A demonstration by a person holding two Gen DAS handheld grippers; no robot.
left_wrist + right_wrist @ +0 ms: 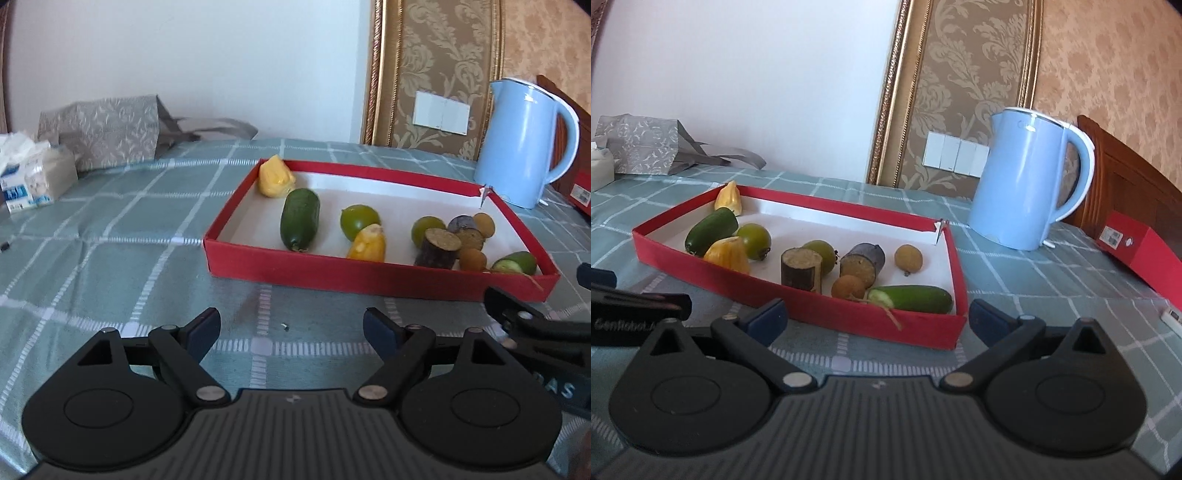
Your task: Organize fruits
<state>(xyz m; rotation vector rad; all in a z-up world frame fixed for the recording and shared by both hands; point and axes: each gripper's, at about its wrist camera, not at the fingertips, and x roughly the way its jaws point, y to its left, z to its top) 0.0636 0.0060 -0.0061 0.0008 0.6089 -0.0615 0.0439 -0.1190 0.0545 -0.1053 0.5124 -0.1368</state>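
Note:
A shallow red tray (369, 275) (849, 317) with a white floor sits on the checked tablecloth. In it lie two cucumber pieces (300, 218) (916, 298), two yellow jackfruit pieces (275, 181) (728, 254), two green round fruits (358, 220) (753, 240), two dark sugarcane stubs (437, 247) (801, 271) and several small brown longans (472, 258) (908, 258). My left gripper (291, 328) is open and empty in front of the tray's near wall. My right gripper (877, 317) is open and empty at the tray's near right corner.
A light blue kettle (524, 144) (1030, 181) stands behind the tray's right end. A grey patterned bag (103, 133) and a tissue pack (29, 173) lie far left. A red box (1141, 251) lies at the right. The other gripper's tip shows at each view's edge (517, 314).

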